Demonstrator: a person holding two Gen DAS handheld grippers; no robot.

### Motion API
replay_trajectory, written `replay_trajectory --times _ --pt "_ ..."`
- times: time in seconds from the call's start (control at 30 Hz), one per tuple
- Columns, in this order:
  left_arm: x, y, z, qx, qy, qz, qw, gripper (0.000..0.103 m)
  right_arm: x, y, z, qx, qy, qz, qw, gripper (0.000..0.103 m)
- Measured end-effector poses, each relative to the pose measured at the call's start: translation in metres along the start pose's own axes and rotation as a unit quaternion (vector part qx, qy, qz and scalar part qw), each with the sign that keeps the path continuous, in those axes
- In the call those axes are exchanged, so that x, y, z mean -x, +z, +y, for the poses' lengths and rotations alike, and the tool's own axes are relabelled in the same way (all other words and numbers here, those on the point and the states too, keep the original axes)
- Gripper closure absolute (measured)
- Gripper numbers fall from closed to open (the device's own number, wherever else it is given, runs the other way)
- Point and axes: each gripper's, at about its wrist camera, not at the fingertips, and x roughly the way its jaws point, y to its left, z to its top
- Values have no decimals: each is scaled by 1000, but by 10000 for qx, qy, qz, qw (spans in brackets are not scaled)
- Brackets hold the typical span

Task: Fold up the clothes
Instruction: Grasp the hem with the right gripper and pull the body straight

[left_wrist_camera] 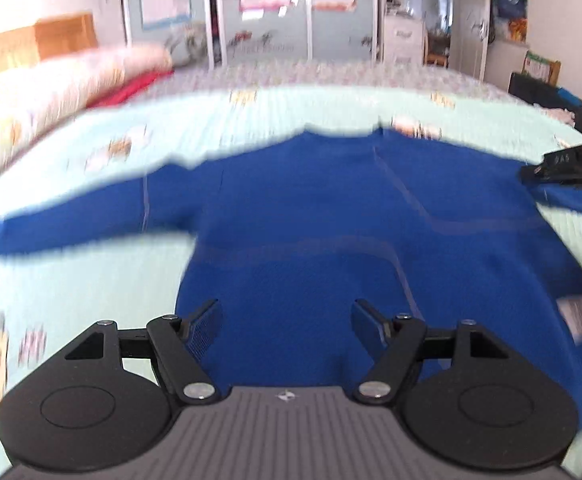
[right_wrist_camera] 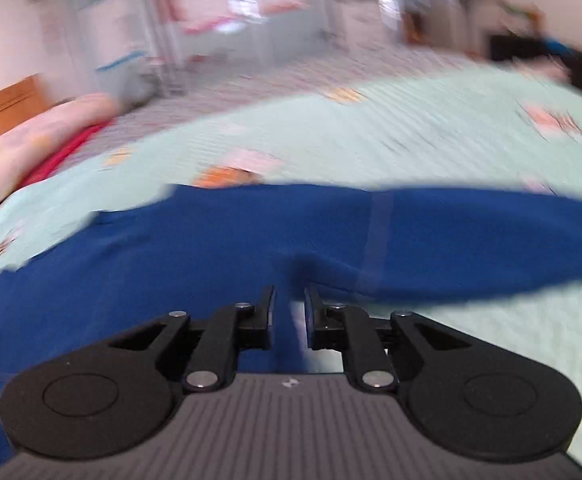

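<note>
While the mint bedspread (left_wrist_camera: 331,100) fills the room, left gripper (left_wrist_camera: 287,320) gapes over blue sweater (left_wrist_camera: 331,220); right gripper (right_wrist_camera: 289,300) pinches it, seen only right-side.

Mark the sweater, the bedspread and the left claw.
sweater (left_wrist_camera: 331,220): left wrist view, middle of the blue body panel.
bedspread (right_wrist_camera: 411,132): right wrist view, bare pale green patch beyond the sweater.
left claw (left_wrist_camera: 287,322): left wrist view, midway between its spread fingertips, over the sweater's lower edge.
</note>
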Motion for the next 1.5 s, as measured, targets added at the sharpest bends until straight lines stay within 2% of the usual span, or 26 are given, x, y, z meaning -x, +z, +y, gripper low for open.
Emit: replay_trajectory --times 0.07,0.1,0.13,0.2,0.27,0.37,0.4,0.5,0.53,0.57,0.6,0.63,0.7,0.73,0.8,0.97,1.07,1.1,1.17,1.27,1.3,1.33,1.37,1.47,1.5 --pt "-24 12 -8 -232 -130 -91 9996 29 -7 2 25 118 427 41 9990 77" --pt "-40 14 -9 -285 -123 -1 9995 29 -16 3 36 183 476 55 9987 71" --pt "-57 11 -7 -267 -33 184 9995 29 -28 2 43 226 448 96 9987 65" --pt "-83 -5 9 -132 264 643 9975 26 -55 -9 46 209 228 427 9986 63" --pt "-71 -21 32 148 97 439 9989 26 -51 -19 42 473 51 472 9977 72" --pt "-45 -42 58 317 6 223 9992 24 -27 -32 32 978 -235 355 9943 72" --pt "-40 -46 62 332 183 250 9990 20 -16 -36 29 1016 -369 329 9936 72" --pt "-27 -43 72 742 354 207 9964 22 15 -46 37 1059 -561 175 9926 68" --pt "-22 -41 70 722 417 79 9965 22 26 -50 46 1123 -470 90 9925 68" --pt "-17 -40 64 631 436 -41 9970 21 38 -58 59 1245 -202 4 9920 66" --pt "-14 -43 56 477 394 -56 9981 21 47 -69 75 1408 75 -5 9900 61" --pt "-15 -49 49 200 312 67 9993 21 52 -83 90 1607 249 141 9866 54" --pt "-13 -64 42 -283 296 153 9990 21 58 -115 112 2006 394 664 9766 53" --pt "-12 -72 40 -478 284 199 9983 21 65 -129 117 2138 421 753 9731 53" --pt "3 -77 56 -123 185 341 9992 21 92 -145 109 2214 406 619 9724 53" --pt "41 -92 96 743 -57 672 9950 19 141 -148 78 2021 534 1047 9723 52" --pt "60 -82 78 683 -78 308 9972 21 160 -153 85 2026 183 1088 9730 52" --pt "66 -79 71 651 -106 186 9976 21 162 -153 90 1943 237 1009 9754 52" --pt "62 -68 36 356 -488 -43 9982 20 155 -152 107 1925 411 775 9774 52" --pt "37 -70 -24 -888 -487 34 9949 20 136 -151 136 1945 554 534 9779 52" --pt "25 -78 -33 -1223 -253 202 9920 20 123 -155 139 1922 500 683 9777 52" --pt "18 -88 -29 -1263 -167 285 9914 19 111 -158 143 1899 446 832 9772 54" --pt "21 -92 -14 -950 -326 220 9947 19 107 -160 140 1879 458 915 9768 54" --pt "40 -97 35 -15 -466 437 9980 20 128 -159 109 1750 738 955 9771 58" --pt "46 -98 50 268 -500 499 9971 20 136 -156 96 1541 807 1026 9794 68"
